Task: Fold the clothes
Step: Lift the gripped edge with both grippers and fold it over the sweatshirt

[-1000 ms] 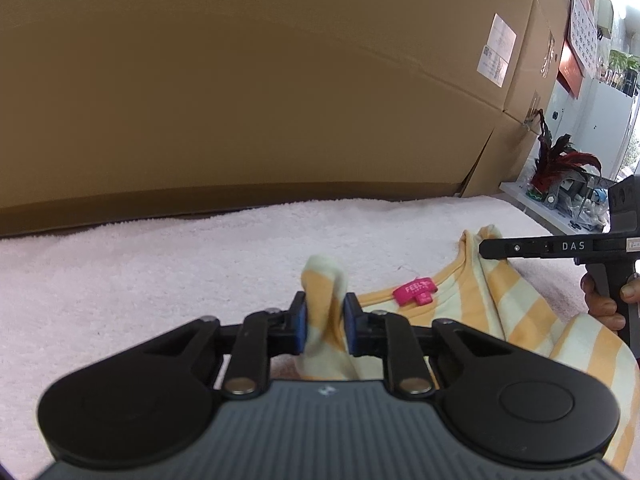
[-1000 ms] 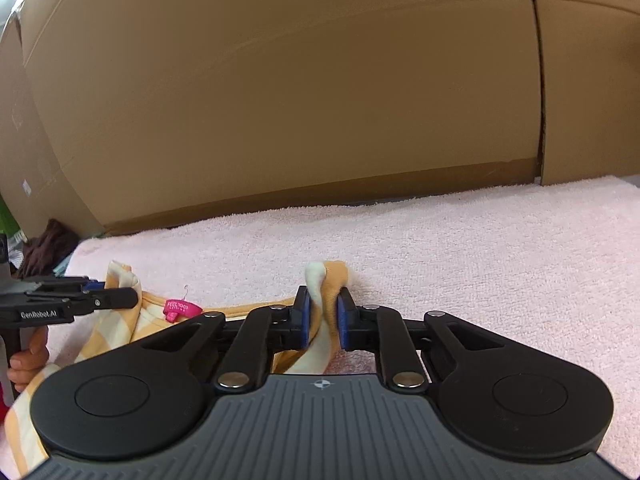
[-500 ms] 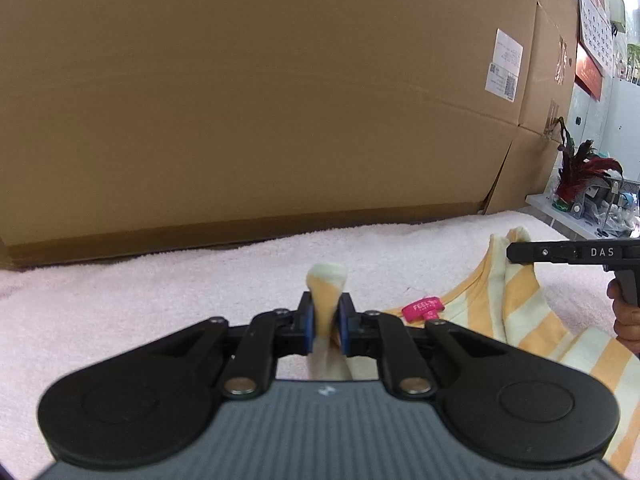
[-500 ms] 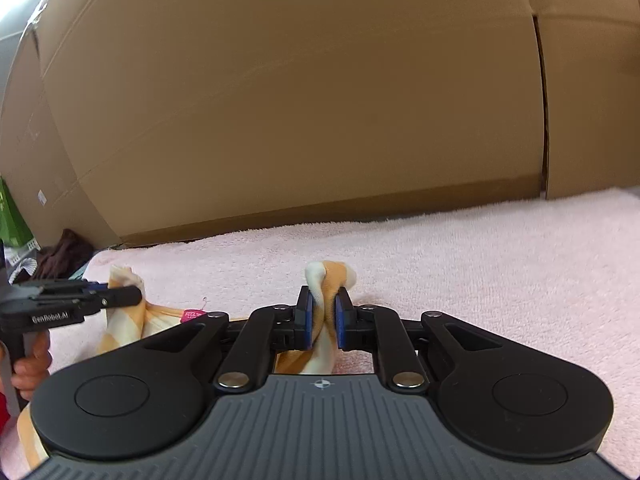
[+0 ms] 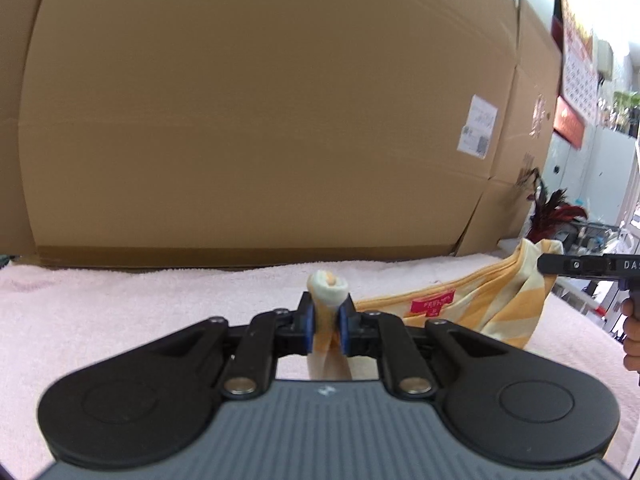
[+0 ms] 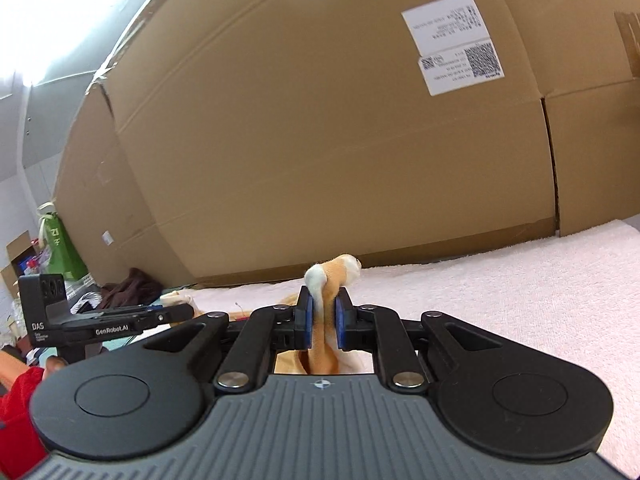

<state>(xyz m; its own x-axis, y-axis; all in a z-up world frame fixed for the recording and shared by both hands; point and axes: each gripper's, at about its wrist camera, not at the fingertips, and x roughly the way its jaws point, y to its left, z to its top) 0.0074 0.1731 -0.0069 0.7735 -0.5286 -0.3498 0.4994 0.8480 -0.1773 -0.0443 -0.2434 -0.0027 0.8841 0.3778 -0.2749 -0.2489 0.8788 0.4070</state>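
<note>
Two grippers are seen, each clamped on a bunched corner of one striped shirt (image 5: 496,300). The left gripper (image 5: 326,326) has its blue pads pressed against a roll of cream and orange cloth that sticks up between them; over the last second its jaws have been closing further on that cloth. The right gripper (image 6: 323,318) is likewise pinched shut on a twist of the same cloth, whose tip pokes up above the pads.

From the left wrist view, the shirt is stretched between the two tools: its neckline runs from the left gripper toward the right of the picture, where the far corner is held by the right gripper (image 5: 560,268). A pink label (image 5: 434,304) is seen sewn inside the neckline. The lower part of the shirt hangs down to a pale pink towel (image 5: 140,300) that covers the work surface. Part of a hand (image 5: 632,344) is visible at the right edge, under the tool's handle.

From the right wrist view, the left gripper (image 6: 182,311) is seen at the left, with cream cloth at its tip, and a red sleeve (image 6: 18,412) is seen below it. Large cardboard boxes (image 6: 320,140) stand behind the towel, one bearing a white shipping label (image 6: 452,42). A green bag (image 6: 60,250) is seen far left.
</note>
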